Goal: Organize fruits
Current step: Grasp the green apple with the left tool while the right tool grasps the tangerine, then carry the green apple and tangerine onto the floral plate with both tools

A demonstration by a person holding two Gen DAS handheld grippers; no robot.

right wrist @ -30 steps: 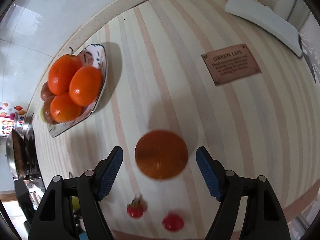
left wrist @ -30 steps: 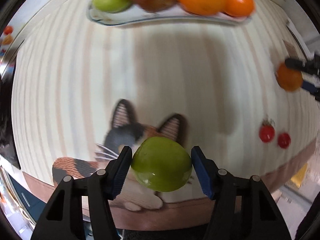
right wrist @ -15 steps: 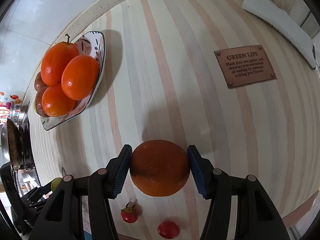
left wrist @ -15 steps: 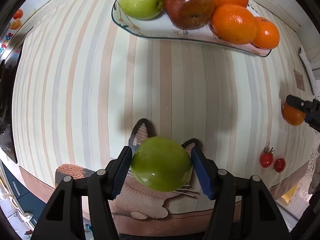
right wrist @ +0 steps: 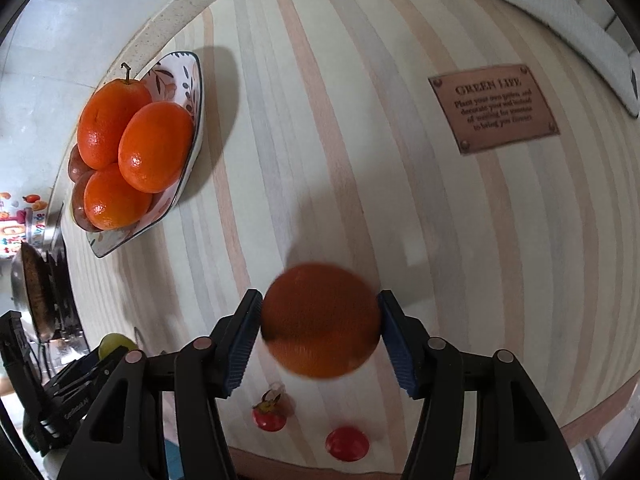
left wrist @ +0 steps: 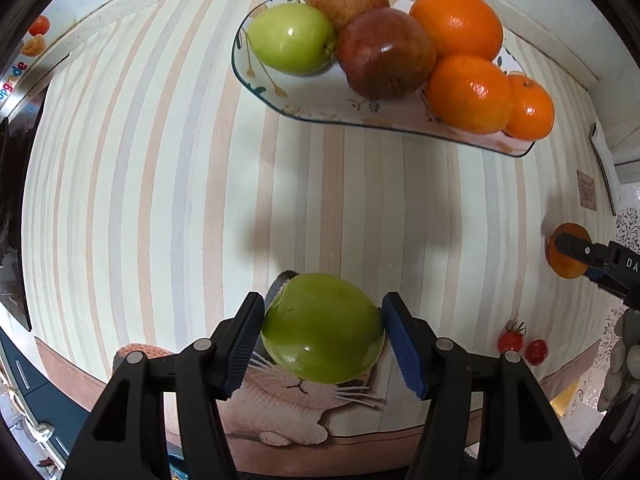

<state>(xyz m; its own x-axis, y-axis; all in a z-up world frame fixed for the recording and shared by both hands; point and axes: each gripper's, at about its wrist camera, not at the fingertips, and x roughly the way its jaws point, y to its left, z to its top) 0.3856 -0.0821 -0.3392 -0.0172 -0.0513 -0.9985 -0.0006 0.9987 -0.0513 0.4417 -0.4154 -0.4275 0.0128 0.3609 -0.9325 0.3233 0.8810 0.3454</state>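
The left gripper (left wrist: 322, 340) squeezes a green apple (left wrist: 322, 328) between its blue pads, up in the air above the striped mat (left wrist: 160, 200). The plate (left wrist: 320, 104) lies farther along the mat and holds a green apple, two red apples and three oranges. The right gripper (right wrist: 320, 334) has an orange (right wrist: 320, 320) between its pads; its jaws have just been opening a little, and both pads touch the orange. Two small tomatoes (right wrist: 269, 416) lie on the mat near that orange, well apart from the plate.
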